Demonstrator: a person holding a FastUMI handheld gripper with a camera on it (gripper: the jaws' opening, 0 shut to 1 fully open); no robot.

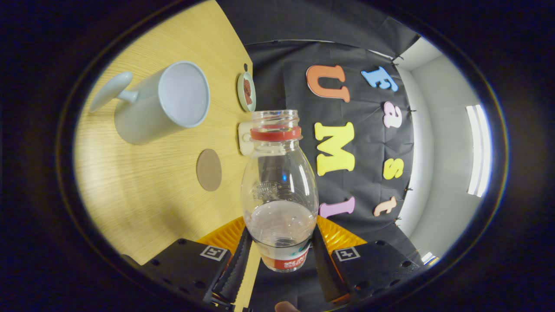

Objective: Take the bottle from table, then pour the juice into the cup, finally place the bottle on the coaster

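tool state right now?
Tool: closed on the bottle, one finger pressing each side near its base; bottle uncapped, tilted toward the cup.

Bottle (pixel 279 190) label in red and white, its print too blurred to read

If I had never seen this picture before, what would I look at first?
First the clear bottle, open at the top with a red ring round its neck, pinched near its base between the two fingers of the tongs. Next the big white cup beyond the fingers on the wooden table; the whole view is tipped. Between cup and bottle lies the round brown coaster.
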